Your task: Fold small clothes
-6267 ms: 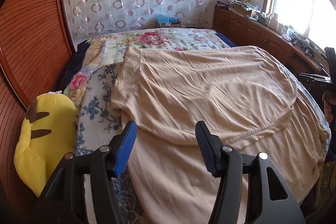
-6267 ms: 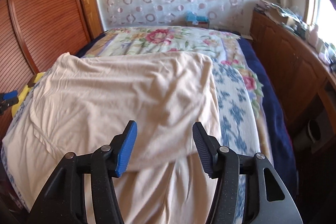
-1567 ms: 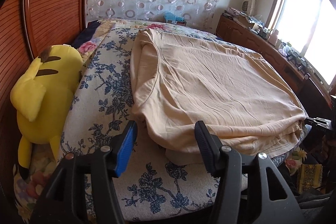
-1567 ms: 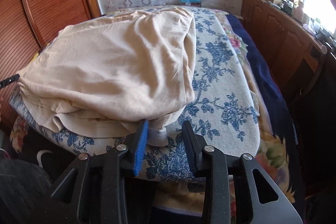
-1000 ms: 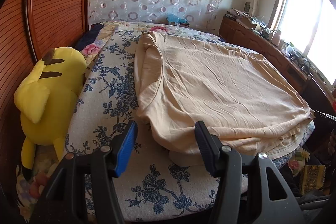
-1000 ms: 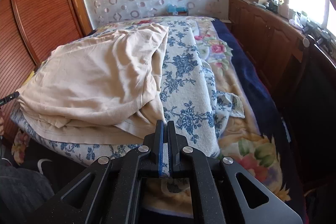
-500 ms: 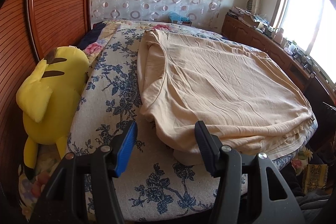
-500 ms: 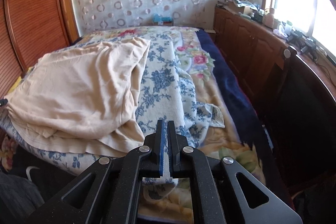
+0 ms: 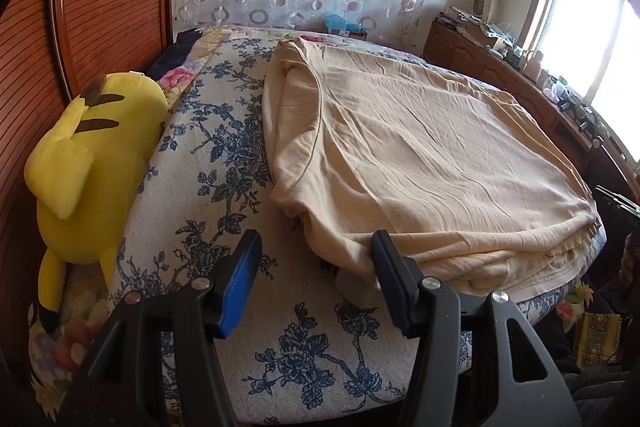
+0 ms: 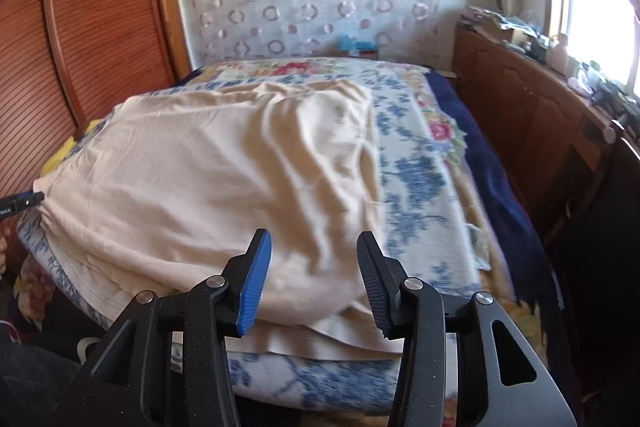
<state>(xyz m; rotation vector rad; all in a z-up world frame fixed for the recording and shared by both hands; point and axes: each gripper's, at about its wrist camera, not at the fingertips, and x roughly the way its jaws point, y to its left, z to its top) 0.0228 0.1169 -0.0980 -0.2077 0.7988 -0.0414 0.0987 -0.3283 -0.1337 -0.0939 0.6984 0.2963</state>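
No text, label, brand, number or sign can be read in either view. The blue box (image 10: 357, 45) at the far end of the bed (image 10: 424, 179) is too small and blurred to show any lettering, and the clutter on the wooden sideboard (image 9: 486, 67) by the window is equally illegible. The beige garment (image 9: 420, 163) and the yellow plush toy (image 9: 86, 171) carry no visible print or tag

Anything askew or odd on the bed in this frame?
The beige garment is folded unevenly: lower layers stick out past its near edge, and a loose bit pokes out beside the left gripper. Nothing looks damaged.
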